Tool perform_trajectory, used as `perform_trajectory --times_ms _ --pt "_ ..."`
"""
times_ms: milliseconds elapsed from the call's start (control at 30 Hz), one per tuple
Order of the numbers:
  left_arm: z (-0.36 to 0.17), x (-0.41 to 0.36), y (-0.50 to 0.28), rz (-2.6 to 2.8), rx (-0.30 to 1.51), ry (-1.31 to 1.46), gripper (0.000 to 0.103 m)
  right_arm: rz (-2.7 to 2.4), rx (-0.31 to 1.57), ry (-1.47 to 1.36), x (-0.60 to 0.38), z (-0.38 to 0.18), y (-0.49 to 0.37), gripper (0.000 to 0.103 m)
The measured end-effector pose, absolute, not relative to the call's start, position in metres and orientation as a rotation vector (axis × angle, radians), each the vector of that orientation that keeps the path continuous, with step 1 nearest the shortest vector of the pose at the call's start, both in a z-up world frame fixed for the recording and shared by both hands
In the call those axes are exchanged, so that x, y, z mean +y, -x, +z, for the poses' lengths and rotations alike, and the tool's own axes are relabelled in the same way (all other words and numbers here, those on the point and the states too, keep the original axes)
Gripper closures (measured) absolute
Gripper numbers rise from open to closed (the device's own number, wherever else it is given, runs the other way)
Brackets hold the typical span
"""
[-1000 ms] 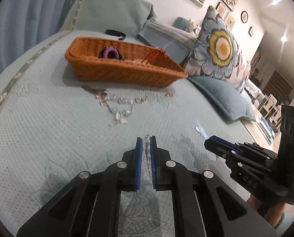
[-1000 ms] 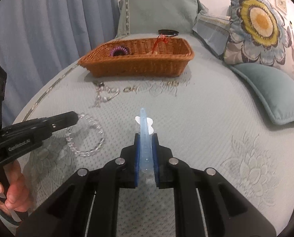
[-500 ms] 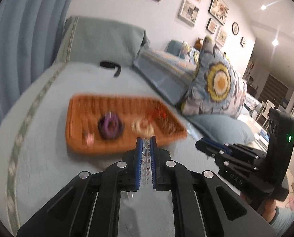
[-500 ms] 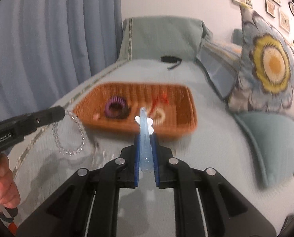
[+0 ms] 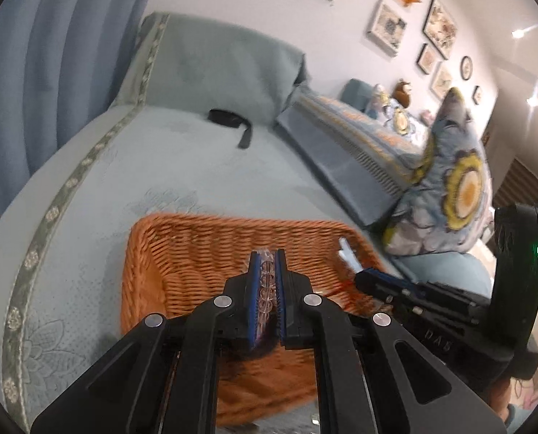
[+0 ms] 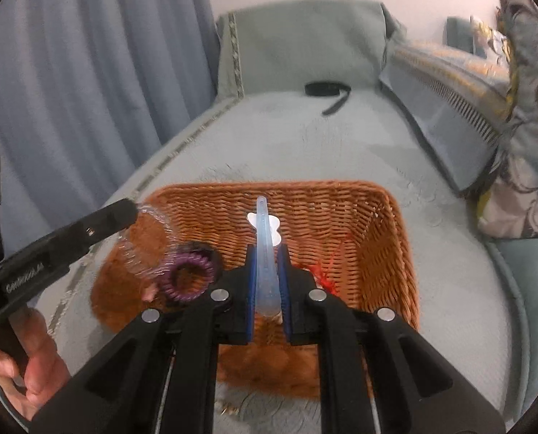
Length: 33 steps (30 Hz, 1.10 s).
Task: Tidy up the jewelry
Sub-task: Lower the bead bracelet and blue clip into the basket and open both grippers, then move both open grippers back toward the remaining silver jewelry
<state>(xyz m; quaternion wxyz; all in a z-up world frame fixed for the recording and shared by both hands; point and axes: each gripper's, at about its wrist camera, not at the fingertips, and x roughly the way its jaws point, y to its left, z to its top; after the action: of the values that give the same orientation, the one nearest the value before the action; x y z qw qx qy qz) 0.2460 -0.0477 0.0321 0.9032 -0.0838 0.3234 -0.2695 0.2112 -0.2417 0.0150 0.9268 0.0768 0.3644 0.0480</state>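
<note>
A clear beaded bracelet (image 6: 149,242) hangs in a loop from the tip of the left claw (image 5: 267,262), its beads pinched between the blue pads; in the left wrist view a few beads show squeezed in the narrow gap. The loop dangles over the left part of the rectangular orange wicker basket (image 6: 395,224), just above a purple spiral hair tie (image 6: 191,275) that lies on the basket floor. The right claw (image 6: 267,253) is pressed on a pale blue translucent hair clip with a white bow-shaped piece (image 6: 265,231), which sticks out forward past the fingertips and sits above the middle of the same basket. A red stringy ornament (image 6: 325,271) lies in the basket's right part, and a small pink item beside the hair tie is too blurred to name.

The basket rests on a grey-blue quilted bed (image 6: 449,289); a black strap (image 6: 326,90) lies farther back near the headboard cushion, and a floral pillow (image 5: 460,188) stands at the right.

The step in hand looks like delivery: both pieces have been brought above the basket and neither is yet let go. The next move likely calls for lowering each claw a little inside the rim and then spreading the fingers, so that the bracelet drops clear of the hair tie and the clip does not bounce out over the wicker wall.
</note>
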Motion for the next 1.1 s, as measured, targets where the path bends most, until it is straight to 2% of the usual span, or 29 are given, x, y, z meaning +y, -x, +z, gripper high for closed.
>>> perform_trajectory --times_ms 433,467,500,567,633,1100 --pt "0.004 -0.041 -0.258 -0.501 0.733 0.109 0.096 0.054 0.838 -0.171 -0.245 -0.016 -0.231 0.093" --pt "0.005 -0.041 -0.256 -0.495 0.731 0.101 0.089 0.057 0.839 -0.177 -0.247 -0.016 -0.230 0.093" --pt "0.006 -0.041 -0.254 -0.494 0.728 0.091 0.074 0.063 0.839 -0.188 -0.249 -0.015 -0.229 0.093" --pt "0.010 -0.042 -0.247 -0.489 0.710 0.075 0.062 0.064 0.838 -0.200 -0.252 -0.013 -0.225 0.090" --pt "0.016 -0.041 -0.239 -0.498 0.695 0.061 0.061 0.067 0.827 -0.213 -0.255 -0.007 -0.217 0.087" --pt "0.081 -0.017 -0.136 -0.577 0.540 0.070 0.055 0.152 0.664 -0.257 -0.266 0.051 -0.103 0.087"
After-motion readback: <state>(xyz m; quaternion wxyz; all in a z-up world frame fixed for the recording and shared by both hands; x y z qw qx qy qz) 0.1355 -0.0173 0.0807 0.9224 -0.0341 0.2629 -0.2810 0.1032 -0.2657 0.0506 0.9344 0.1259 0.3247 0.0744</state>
